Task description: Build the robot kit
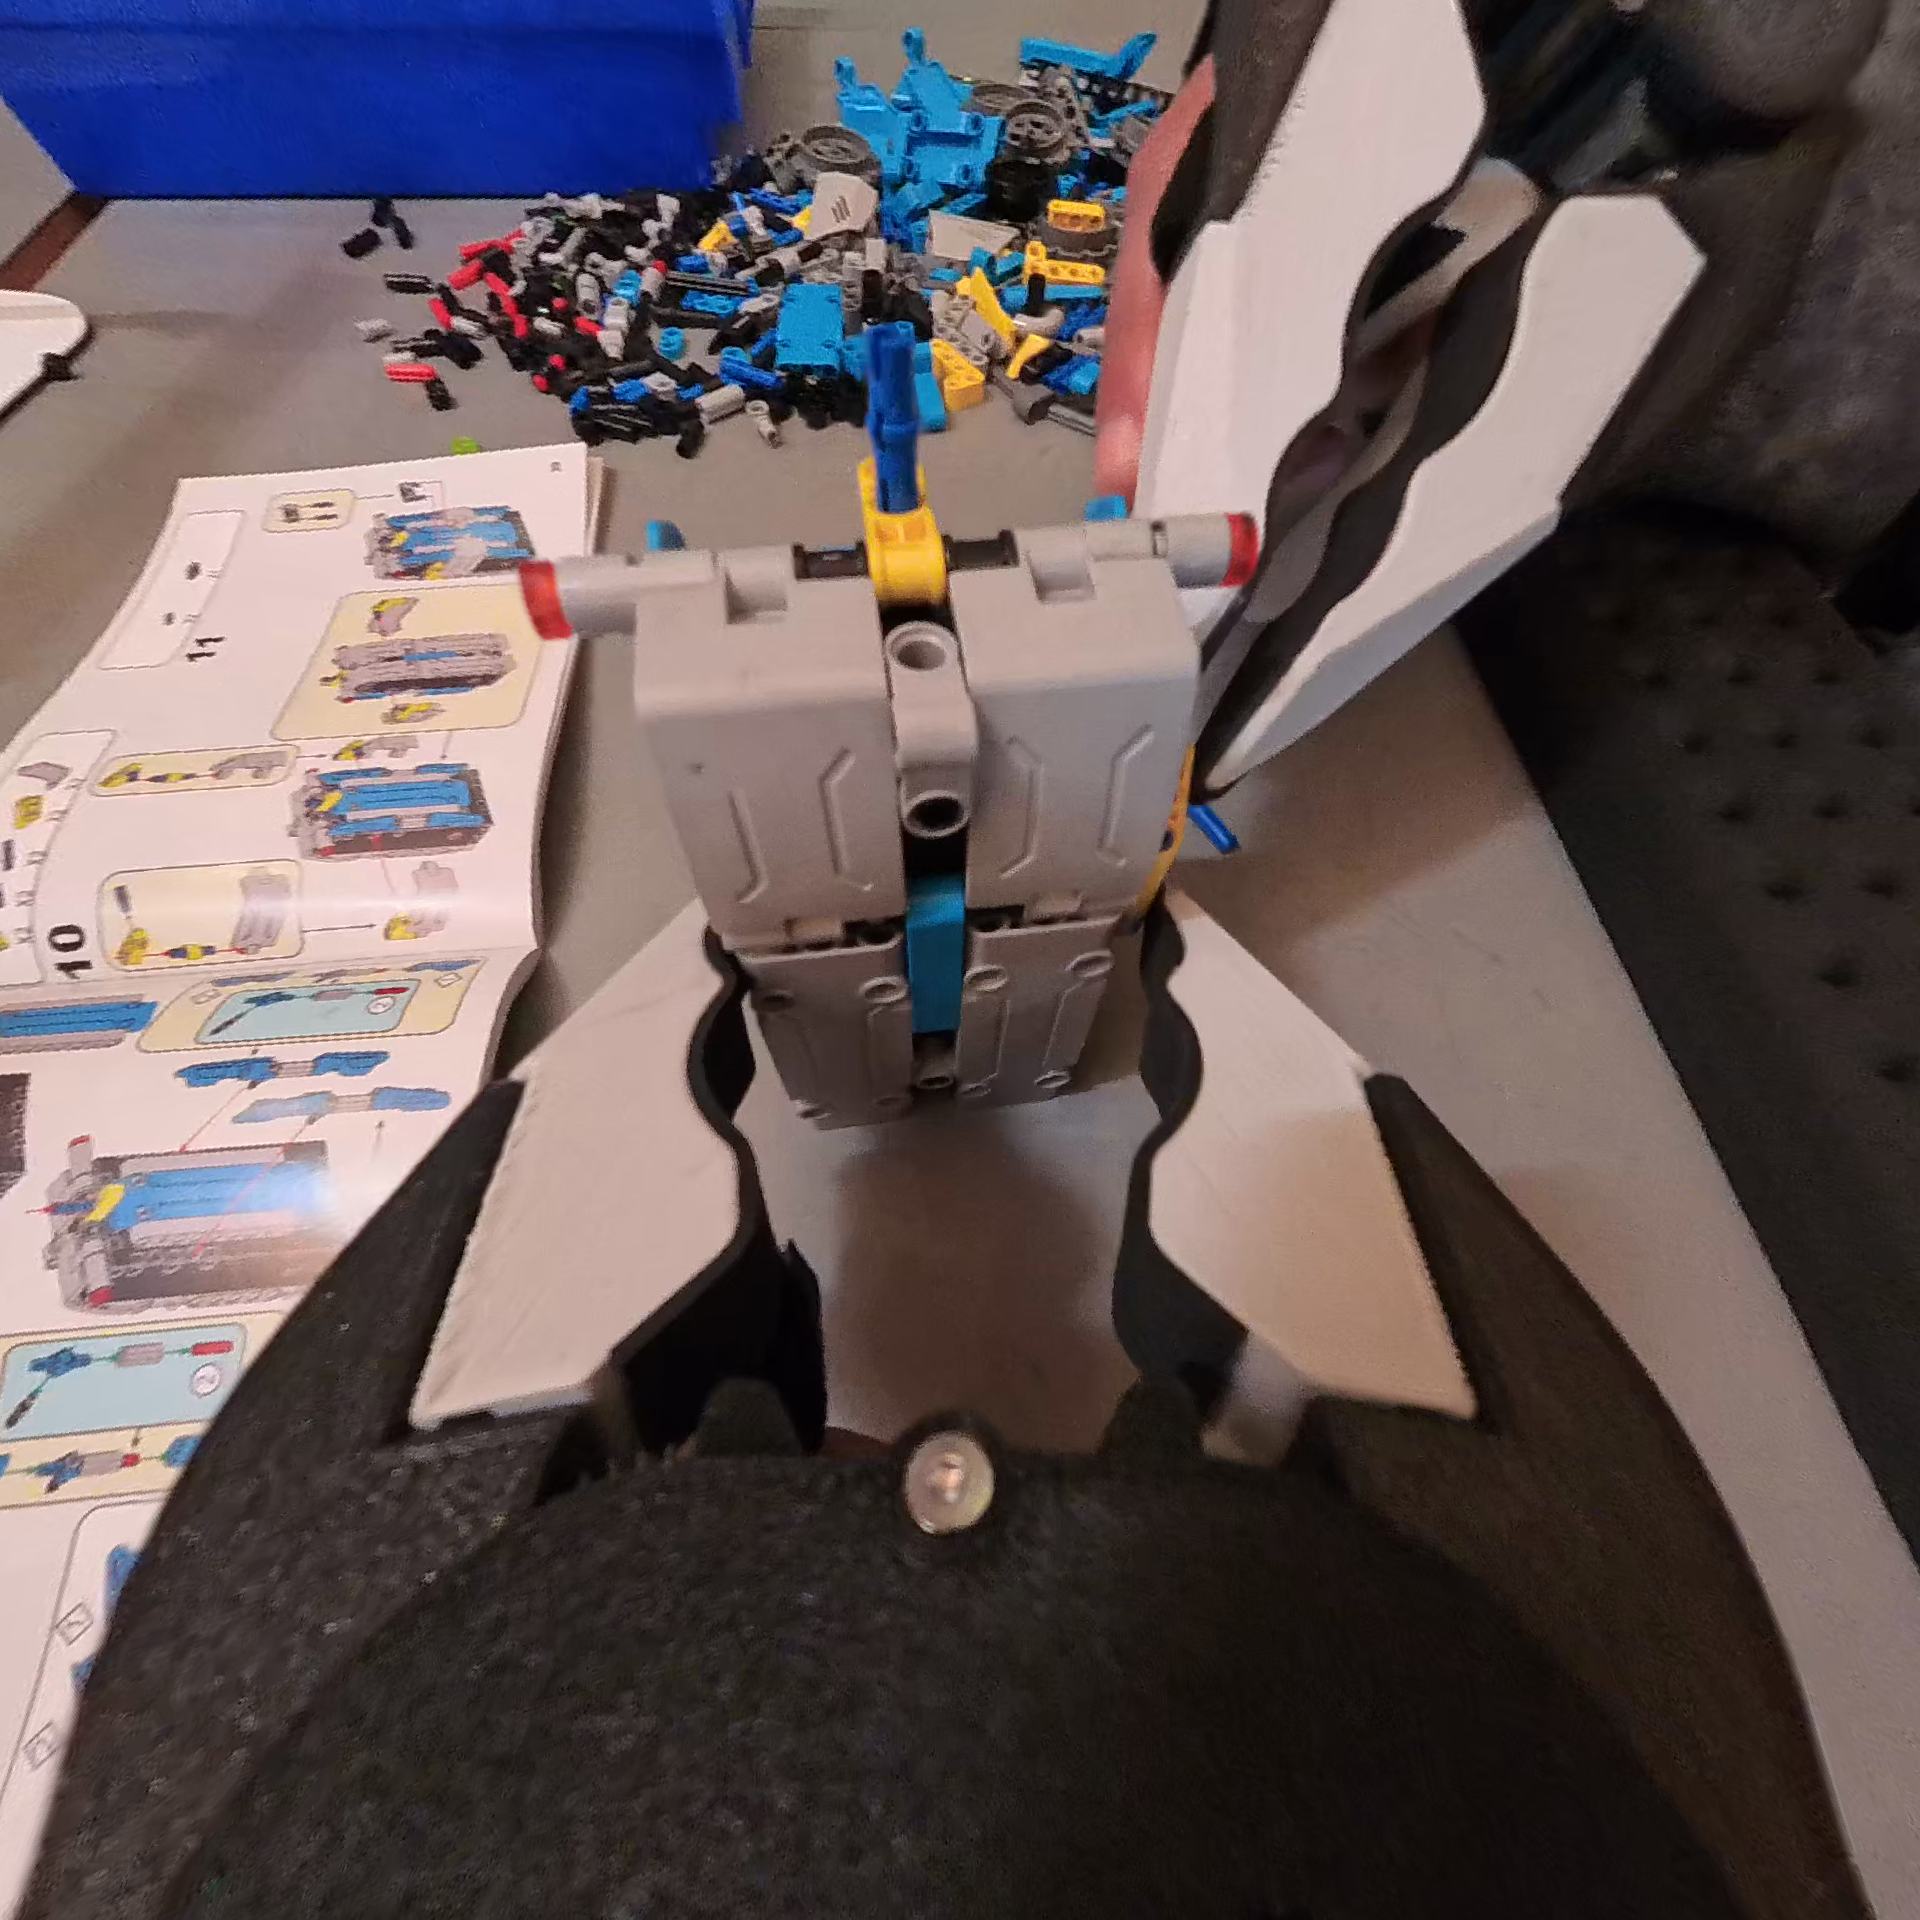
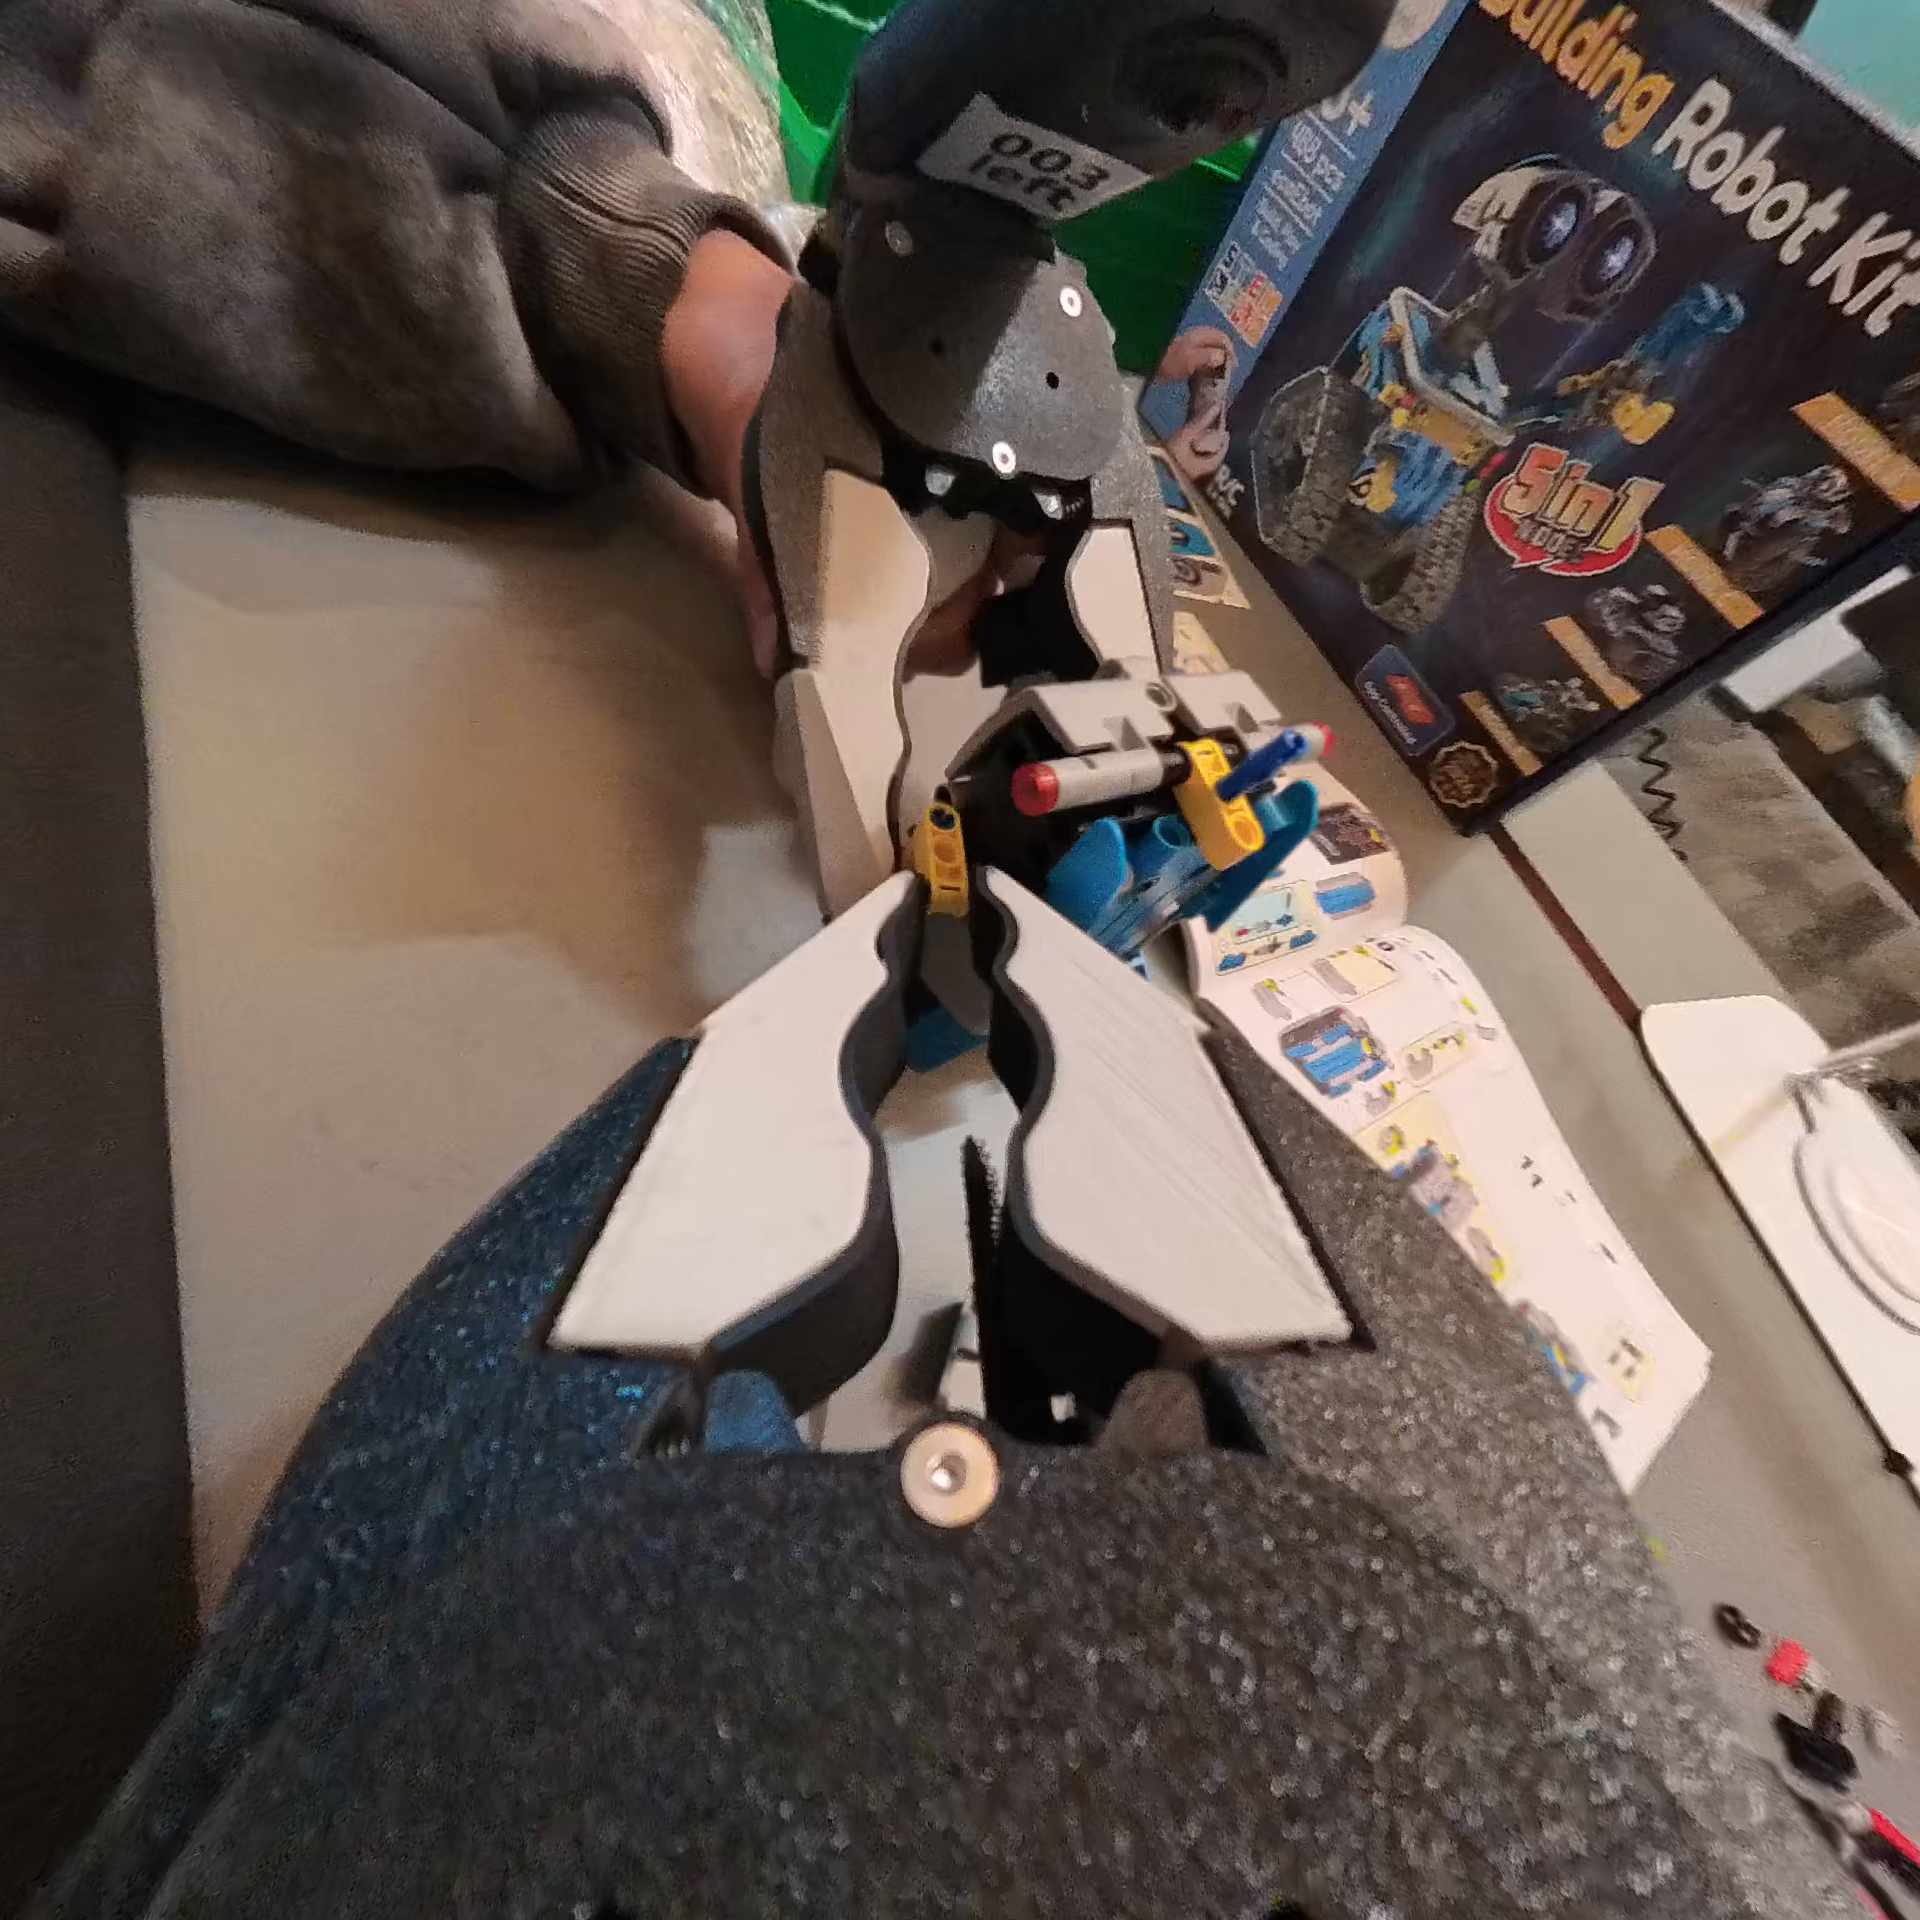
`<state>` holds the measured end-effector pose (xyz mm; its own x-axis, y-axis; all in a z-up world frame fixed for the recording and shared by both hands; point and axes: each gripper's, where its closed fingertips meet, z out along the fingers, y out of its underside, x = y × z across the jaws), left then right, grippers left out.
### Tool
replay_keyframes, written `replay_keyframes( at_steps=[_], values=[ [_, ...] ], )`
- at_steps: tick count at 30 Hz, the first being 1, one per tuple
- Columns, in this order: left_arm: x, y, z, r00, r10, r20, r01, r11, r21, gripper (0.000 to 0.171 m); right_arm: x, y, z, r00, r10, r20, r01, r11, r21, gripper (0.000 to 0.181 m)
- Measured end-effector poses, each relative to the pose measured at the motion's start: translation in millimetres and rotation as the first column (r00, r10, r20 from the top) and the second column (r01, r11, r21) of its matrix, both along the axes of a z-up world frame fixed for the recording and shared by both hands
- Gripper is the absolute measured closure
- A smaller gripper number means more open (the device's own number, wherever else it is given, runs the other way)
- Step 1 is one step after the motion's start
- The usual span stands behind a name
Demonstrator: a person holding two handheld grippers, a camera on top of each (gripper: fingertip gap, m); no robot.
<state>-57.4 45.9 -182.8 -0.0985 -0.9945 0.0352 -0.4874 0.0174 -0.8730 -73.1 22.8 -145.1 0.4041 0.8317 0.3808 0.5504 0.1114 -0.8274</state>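
Observation:
My left gripper is shut on the lower end of a grey brick-built assembly and holds it upright over the grey table. The assembly has a blue centre beam, a yellow connector with a blue pin on top, and a grey axle with red ends. My right gripper comes in from the assembly's right side. Its jaws are nearly closed and pinch a small yellow connector on that side. The right wrist view shows the assembly in the left gripper.
A pile of loose blue, black, grey and yellow parts lies behind, before a blue bin. An open instruction booklet lies to the left. A kit box stands at the back. A person's hand holds the left gripper. Across from one pair of fingers to the other is roughly 5 centimeters.

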Motion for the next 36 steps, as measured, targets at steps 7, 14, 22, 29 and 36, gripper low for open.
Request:
replay_keyframes(
  at_steps=[7, 14, 22, 29, 36],
  values=[
    [-4.8, -7.1, 11.8, 0.995, -0.086, 0.057, 0.09, 0.993, -0.079, 0.087, 2.3, 0.2, 0.2, 0.999, 0.034, -0.025, -0.035, 0.999, -0.03, 0.174],
    [-6.1, -3.3, 33.7, 0.983, -0.071, 0.17, 0.087, 0.992, -0.089, 0.102, -0.8, -3.1, 0.2, 0.999, 0.049, -0.022, -0.05, 0.999, -0.019, 0.174],
    [-12.5, -9.2, 35.0, 0.968, -0.166, 0.189, 0.198, 0.966, -0.165, 0.104, -3.0, -10.9, 0.8, 0.988, 0.143, -0.061, -0.147, 0.987, -0.062, 0.174],
    [-13.5, -6.0, 36.0, 0.97, -0.177, 0.165, 0.207, 0.961, -0.185, 0.099, -2.2, -7.6, 0.0, 0.988, 0.146, -0.055, -0.15, 0.986, -0.071, 0.174],
    [-3.6, -7.4, 39.7, 0.974, -0.146, 0.171, 0.171, 0.975, -0.14, 0.102, -3.1, -7.8, 0.6, 0.989, 0.141, -0.051, -0.143, 0.988, -0.048, 0.174]
  ],
)
